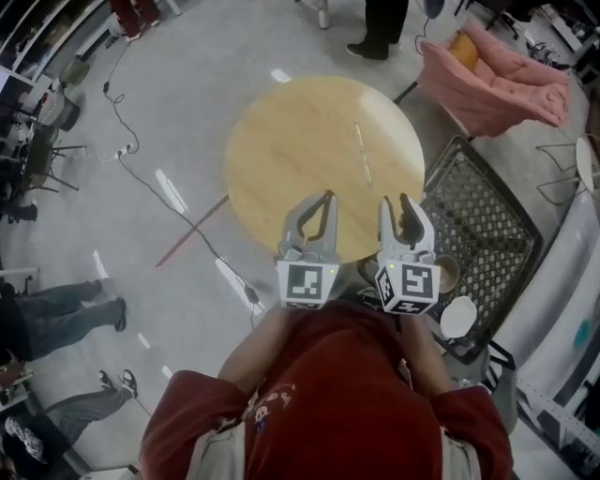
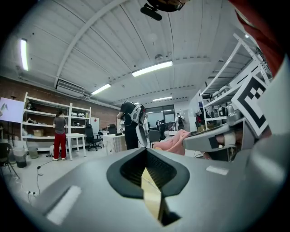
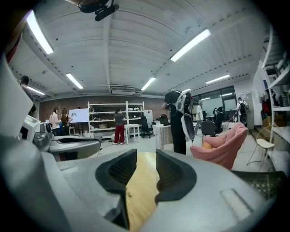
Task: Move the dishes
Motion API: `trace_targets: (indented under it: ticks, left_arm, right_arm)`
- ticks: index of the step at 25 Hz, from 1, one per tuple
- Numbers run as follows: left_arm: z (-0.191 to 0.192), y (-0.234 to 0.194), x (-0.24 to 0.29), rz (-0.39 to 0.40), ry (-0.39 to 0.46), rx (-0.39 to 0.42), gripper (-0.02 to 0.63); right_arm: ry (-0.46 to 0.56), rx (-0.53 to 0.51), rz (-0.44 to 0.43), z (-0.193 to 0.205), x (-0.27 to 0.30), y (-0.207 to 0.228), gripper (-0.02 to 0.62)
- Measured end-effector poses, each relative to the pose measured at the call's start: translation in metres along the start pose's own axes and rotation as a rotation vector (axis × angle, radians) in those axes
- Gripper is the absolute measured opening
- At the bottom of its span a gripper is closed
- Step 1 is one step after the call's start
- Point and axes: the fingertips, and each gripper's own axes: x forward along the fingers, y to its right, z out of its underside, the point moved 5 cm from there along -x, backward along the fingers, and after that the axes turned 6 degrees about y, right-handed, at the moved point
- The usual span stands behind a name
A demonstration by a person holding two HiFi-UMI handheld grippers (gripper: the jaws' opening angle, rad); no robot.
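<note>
The round wooden table is bare. Both grippers hover side by side over its near edge. My left gripper is shut with nothing in it; in the left gripper view its tips meet over a sliver of tabletop. My right gripper is open by a narrow gap, and through that gap only the wooden top shows. A white plate and a brownish bowl sit low at the right, beside a black wire rack, behind and to the right of the right gripper.
A pink cushion lies beyond the rack. Cables run across the grey floor left of the table. People stand around: legs at the far side and at the left. Shelves and desks line the walls.
</note>
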Motion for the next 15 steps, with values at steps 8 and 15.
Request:
trace_targets:
  ticks: [8,15]
  left_arm:
    - [-0.004,-0.032,0.002,-0.053,0.032,0.032,0.008]
    - [-0.009,-0.052,0.002,-0.093,0.05,0.039,0.008]
  right_arm:
    - [-0.083,-0.006,-0.012,0.025,0.041,-0.01,0.12]
    - [-0.19,-0.021,-0.013,0.05,0.075,-0.008,0.12]
